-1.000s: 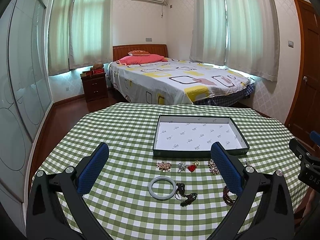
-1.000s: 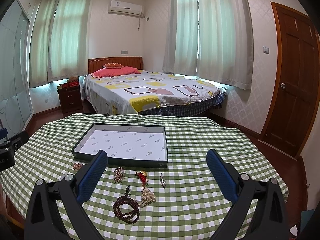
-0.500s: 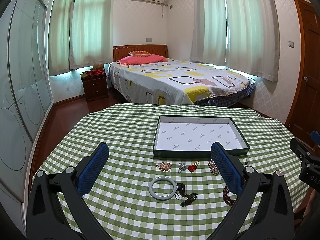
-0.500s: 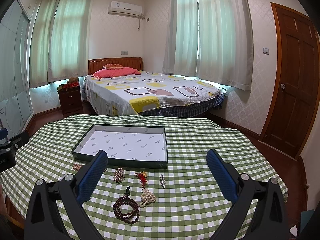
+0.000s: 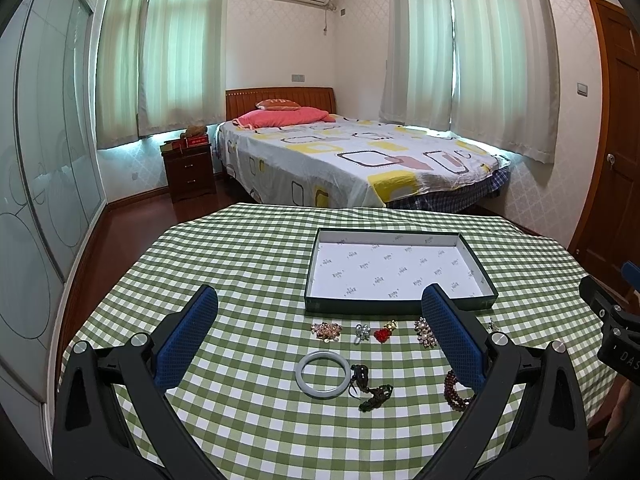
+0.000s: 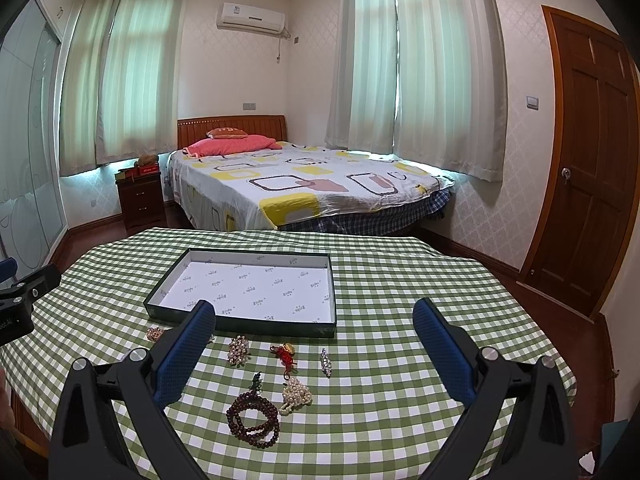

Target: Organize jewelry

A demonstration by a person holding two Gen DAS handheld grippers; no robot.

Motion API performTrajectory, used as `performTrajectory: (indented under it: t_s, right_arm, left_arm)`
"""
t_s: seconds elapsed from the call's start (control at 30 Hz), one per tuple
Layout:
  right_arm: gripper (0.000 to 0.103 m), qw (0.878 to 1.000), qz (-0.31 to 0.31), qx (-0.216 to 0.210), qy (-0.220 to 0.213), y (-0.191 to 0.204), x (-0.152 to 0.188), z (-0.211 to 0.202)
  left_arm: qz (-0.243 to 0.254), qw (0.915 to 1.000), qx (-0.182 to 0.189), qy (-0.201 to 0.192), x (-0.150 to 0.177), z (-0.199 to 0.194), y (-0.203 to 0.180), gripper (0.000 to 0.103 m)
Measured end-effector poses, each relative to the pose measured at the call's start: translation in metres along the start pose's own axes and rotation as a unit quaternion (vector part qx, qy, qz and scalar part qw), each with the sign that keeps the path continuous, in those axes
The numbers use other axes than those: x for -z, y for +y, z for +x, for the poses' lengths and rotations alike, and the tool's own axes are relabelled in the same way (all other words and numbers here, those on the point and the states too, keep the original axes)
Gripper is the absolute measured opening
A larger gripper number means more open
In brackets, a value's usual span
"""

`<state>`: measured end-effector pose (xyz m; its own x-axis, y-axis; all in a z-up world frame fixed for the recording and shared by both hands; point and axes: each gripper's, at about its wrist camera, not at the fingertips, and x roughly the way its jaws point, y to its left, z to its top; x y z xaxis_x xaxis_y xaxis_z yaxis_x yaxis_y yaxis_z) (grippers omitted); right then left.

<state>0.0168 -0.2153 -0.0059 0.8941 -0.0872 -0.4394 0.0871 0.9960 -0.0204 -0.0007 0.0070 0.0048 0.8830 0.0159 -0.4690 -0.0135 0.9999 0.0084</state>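
An empty dark-rimmed tray [image 5: 400, 304] [image 6: 240, 322] with a white printed lining sits on the green checked tablecloth. Jewelry lies in front of it: a pale jade bangle [image 5: 322, 374], a dark cord pendant [image 5: 370, 390], a gold brooch [image 5: 326, 330], a small silver piece [image 5: 362, 331], a red charm [image 5: 383, 333] [image 6: 285, 354], a crystal brooch [image 5: 423, 330] [image 6: 238, 350], a dark bead bracelet [image 6: 253, 420], a pearl cluster [image 6: 296, 395] and a silver clip [image 6: 325, 362]. My left gripper [image 5: 318, 316] and right gripper [image 6: 314, 324] are open, empty, above the table.
A round table [image 5: 224, 264] carries everything, its edge close on both sides. Behind it stand a bed [image 5: 352, 160], a nightstand [image 5: 188, 168], a wardrobe with glass doors [image 5: 36, 184] at left and a wooden door [image 6: 584, 168] at right.
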Motion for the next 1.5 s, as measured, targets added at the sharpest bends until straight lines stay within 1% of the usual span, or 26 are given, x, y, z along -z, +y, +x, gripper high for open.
performTrajectory:
  t_s: [0.5,0.7,0.77,0.87,0.9,0.93,1.07,1.17,1.2,1.23,1.33,1.5]
  right_arm:
    - [0.097,1.0,-0.001,-0.003,0.002,0.0,0.001,0.0]
    - [0.097,1.0,-0.002,-0.002,0.002,0.001,0.004,0.002]
    - [0.097,1.0,-0.003,-0.001,0.005,0.0,0.008,0.006]
    - [0.097,1.0,-0.009,0.006,0.016,0.0,0.02,0.019]
    - [0.097,1.0,-0.011,0.006,0.023,0.001,0.026,0.025]
    - [0.097,0.999,-0.013,0.006,0.03,0.001,0.031,0.03]
    - [0.097,0.997,-0.019,-0.001,0.078,0.0,0.058,0.059]
    - [0.097,0.994,-0.012,-0.01,0.105,-0.001,0.071,0.074]
    - [0.097,0.993,-0.007,-0.013,0.114,-0.002,0.074,0.079]
    - [0.097,0.993,-0.003,-0.017,0.121,-0.003,0.078,0.083]
    - [0.097,0.991,0.0,-0.02,0.13,-0.003,0.083,0.09]
    - [0.097,0.989,0.001,-0.021,0.147,-0.003,0.088,0.102]
  left_arm:
    - [0.006,1.0,0.005,-0.004,0.003,0.0,-0.002,0.099]
    - [-0.001,1.0,0.009,0.003,0.004,0.006,0.002,0.099]
    - [-0.002,0.9998,0.014,0.014,0.007,0.014,0.005,0.099]
    - [-0.003,0.9988,0.023,0.044,0.022,0.036,0.01,0.099]
    - [-0.002,0.9977,0.025,0.064,0.03,0.048,0.011,0.099]
    - [-0.001,0.9969,0.026,0.074,0.036,0.054,0.011,0.099]
    - [0.004,0.9901,0.034,0.136,0.066,0.09,0.011,0.099]
    - [0.005,0.9864,0.035,0.16,0.08,0.105,0.012,0.091]
    - [0.005,0.9846,0.035,0.171,0.085,0.112,0.014,0.085]
    - [0.004,0.9832,0.038,0.178,0.087,0.118,0.014,0.081]
    - [-0.004,0.9788,0.042,0.2,0.096,0.135,0.018,0.08]
    - [0.003,0.9727,0.037,0.229,0.108,0.154,0.014,0.079]
